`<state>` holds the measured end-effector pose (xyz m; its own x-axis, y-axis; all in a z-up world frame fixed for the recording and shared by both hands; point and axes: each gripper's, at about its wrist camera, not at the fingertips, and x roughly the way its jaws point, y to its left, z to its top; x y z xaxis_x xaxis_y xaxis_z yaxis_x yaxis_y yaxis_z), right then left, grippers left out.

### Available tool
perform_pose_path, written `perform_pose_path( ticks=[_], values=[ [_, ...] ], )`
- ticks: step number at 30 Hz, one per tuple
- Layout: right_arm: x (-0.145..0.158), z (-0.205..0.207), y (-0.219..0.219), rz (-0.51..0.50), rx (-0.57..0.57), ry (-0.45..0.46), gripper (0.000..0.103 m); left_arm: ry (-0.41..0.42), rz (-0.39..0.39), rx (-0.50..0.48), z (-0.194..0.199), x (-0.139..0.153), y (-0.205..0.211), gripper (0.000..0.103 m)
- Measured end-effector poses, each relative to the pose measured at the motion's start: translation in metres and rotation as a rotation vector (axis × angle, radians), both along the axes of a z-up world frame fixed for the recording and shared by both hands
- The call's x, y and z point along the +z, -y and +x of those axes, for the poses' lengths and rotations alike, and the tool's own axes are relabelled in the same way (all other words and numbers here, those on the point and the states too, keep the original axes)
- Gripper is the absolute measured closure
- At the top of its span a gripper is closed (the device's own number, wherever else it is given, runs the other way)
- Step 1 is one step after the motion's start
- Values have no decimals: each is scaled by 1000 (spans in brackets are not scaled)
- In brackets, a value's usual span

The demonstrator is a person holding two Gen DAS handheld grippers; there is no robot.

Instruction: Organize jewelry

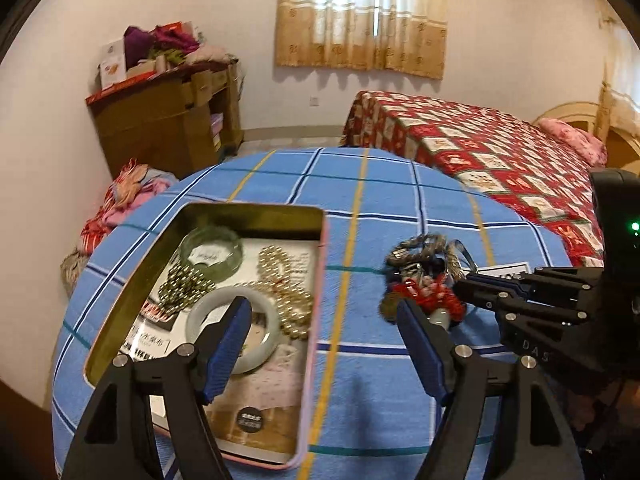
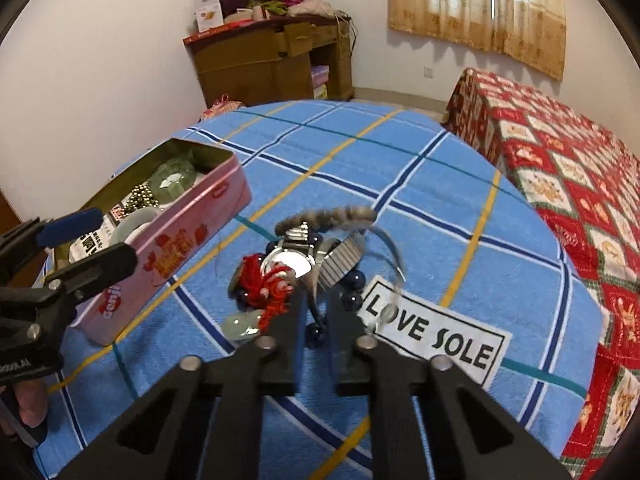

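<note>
Blue checked bench (image 2: 400, 184) carries everything. Pink tin (image 2: 188, 248), lid off, sits left of the right tongs (image 2: 318, 304) and partly under the left tongs (image 1: 324, 320); inside it a pale jade bangle (image 1: 240, 344), a green bangle (image 1: 212, 254) and gold bead strands (image 1: 288, 292). Jewelry pile (image 2: 304, 256) with watch (image 2: 288, 262), red tassel (image 2: 268, 292) and dark beads lies right at the right tongs' tips, just ahead-right of the left tongs. "LOVE SOLE" label (image 2: 436, 336) just right of the right tongs. Left tongs spread wide, holding nothing. Right tongs narrowed to a small gap; whether they pinch a bead, cannot tell.
</note>
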<state>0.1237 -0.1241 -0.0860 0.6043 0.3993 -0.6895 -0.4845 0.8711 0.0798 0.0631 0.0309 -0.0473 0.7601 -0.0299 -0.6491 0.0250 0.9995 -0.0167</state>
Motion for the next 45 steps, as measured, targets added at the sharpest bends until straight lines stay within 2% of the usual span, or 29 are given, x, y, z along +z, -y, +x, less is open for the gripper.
perform_pose_path(
  ticks=[4,11,14,17,20,22,24,27,30,33,37,38,39,42,43,44,45],
  values=[
    [6,-17,10,22,-39,48,97,7,14,-56,-1,1,15,28],
    [2,-30,25,3,-86,57,97,-8,24,-137,12,-5,44,29],
    [-3,-28,29,10,-92,47,97,-48,11,-174,23,-14,53,46],
    [-8,-25,30,24,-91,30,97,-90,2,-184,32,-25,58,46],
    [-7,-25,36,53,-105,30,97,-112,-10,-193,37,-30,60,54],
    [-8,-23,40,70,-120,22,92,-109,-8,-199,35,-28,63,55],
    [-7,-24,45,100,-134,23,81,-104,-4,-203,30,-27,65,55],
    [-7,-25,46,107,-137,28,81,-100,-4,-209,23,-27,65,56],
    [-6,-26,44,98,-137,33,81,-105,-3,-224,21,-27,68,70],
    [-7,-24,47,111,-147,26,81,-107,16,-242,23,-28,75,71],
    [-9,-22,48,116,-151,5,81,-135,-3,-254,34,-33,79,75],
    [-9,-22,47,111,-151,5,81,-140,-18,-248,38,-33,77,78],
    [-9,-22,47,107,-149,5,81,-137,-27,-251,39,-32,75,86],
    [-10,-22,46,106,-146,-1,81,-127,-36,-257,35,-30,73,88],
    [-10,-22,47,108,-145,-5,81,-121,-38,-259,32,-29,73,92],
    [-11,-22,47,110,-145,-8,81,-114,-43,-263,28,-27,72,102],
    [-11,-22,48,112,-146,-8,81,-110,-51,-267,25,-24,70,103]
  ],
)
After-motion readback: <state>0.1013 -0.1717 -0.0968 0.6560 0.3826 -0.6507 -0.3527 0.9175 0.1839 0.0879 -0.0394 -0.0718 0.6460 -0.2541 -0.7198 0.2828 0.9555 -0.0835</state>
